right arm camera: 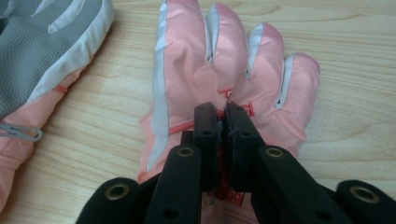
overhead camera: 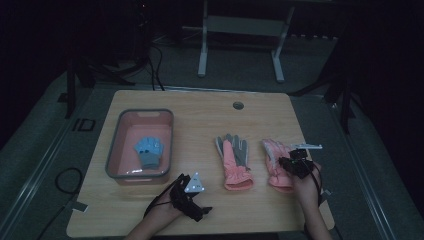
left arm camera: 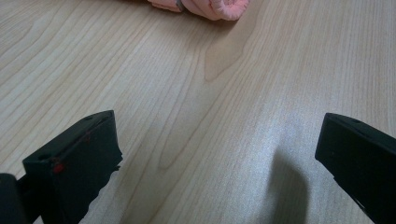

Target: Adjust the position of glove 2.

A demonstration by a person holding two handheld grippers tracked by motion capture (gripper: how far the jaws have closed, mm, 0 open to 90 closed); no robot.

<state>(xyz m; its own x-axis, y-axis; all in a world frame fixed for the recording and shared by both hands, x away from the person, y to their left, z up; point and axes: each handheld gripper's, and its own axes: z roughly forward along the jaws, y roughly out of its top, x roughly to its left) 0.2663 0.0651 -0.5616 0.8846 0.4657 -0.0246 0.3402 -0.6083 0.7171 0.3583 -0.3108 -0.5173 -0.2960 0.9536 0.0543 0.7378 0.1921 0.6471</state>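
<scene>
The right tongs (right arm camera: 222, 116) sit nearly closed on the back of the pink glove (right arm camera: 233, 70) — flat on the tabletop (right arm camera: 355, 46) beside its pink-and-grey mate (right arm camera: 42, 60); left tongs (left arm camera: 219, 154) gape wide, holding nothing.

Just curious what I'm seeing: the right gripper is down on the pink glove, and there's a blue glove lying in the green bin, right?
Nearly. The bin is pink with a grey rim, not green; the high view shows it. The blue glove does lie in it, and the right gripper is down on the pink glove.
</scene>
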